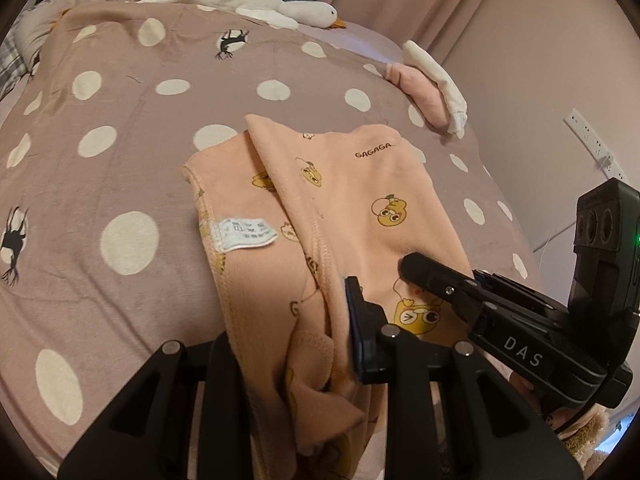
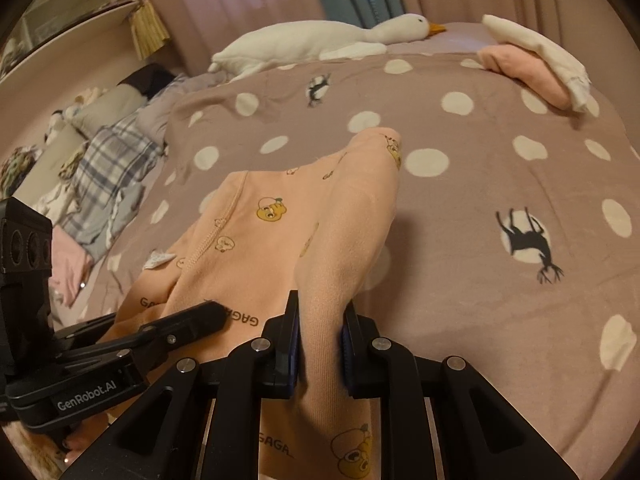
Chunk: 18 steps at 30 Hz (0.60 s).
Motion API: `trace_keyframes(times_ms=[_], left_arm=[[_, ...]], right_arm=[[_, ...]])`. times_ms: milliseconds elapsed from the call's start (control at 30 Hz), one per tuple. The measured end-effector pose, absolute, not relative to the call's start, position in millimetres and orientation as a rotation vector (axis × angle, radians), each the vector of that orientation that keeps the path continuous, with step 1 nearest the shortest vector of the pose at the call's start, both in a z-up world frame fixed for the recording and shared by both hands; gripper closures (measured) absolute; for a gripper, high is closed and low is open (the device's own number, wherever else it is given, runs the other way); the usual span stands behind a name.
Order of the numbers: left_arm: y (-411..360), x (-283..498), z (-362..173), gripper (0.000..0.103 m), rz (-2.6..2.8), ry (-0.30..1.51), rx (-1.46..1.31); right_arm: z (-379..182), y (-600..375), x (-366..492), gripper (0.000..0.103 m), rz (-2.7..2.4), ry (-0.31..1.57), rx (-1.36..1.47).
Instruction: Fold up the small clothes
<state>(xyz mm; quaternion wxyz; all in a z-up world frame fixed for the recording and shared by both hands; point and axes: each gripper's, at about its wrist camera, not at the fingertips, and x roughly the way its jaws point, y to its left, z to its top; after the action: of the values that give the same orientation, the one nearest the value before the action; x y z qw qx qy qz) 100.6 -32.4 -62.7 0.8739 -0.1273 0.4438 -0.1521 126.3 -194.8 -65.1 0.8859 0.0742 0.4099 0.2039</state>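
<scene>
A peach garment (image 1: 360,200) printed with yellow cartoon ducks and "GAGAGA" lies partly lifted off the polka-dot bedspread (image 1: 120,120). A pale blue care label (image 1: 244,232) shows on its left side. My left gripper (image 1: 292,348) is shut on a bunched edge of the garment, and the cloth hides its left pad. In the right wrist view my right gripper (image 2: 320,344) is shut on a fold of the same garment (image 2: 260,240), blue pads pressing both sides. The two grippers hold it close together: the right gripper (image 1: 416,268) reaches in from the right, the left gripper (image 2: 216,308) from the left.
A white goose plush (image 2: 320,38) lies along the far edge of the bedspread (image 2: 480,200). Folded pink and white clothes (image 2: 528,68) sit at the far right. Plaid bedding (image 2: 108,160) is heaped at the left. A power strip (image 1: 592,140) hangs on the wall.
</scene>
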Motion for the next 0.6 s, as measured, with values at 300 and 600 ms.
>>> trace_keyframes(times_ms=[300,600], left_arm=[[-43.5,117.0,-96.1,0.077,-0.313,1.003,-0.261],[-45.3,124.4,-127.2,0.077,-0.279,1.082,-0.271]], right_arm=[[-91.9,-209.9,133.4,0.084,0.378,0.917,0.170],[-117.9,-210.2,140.5,0.084,0.355,0.992,0.182]])
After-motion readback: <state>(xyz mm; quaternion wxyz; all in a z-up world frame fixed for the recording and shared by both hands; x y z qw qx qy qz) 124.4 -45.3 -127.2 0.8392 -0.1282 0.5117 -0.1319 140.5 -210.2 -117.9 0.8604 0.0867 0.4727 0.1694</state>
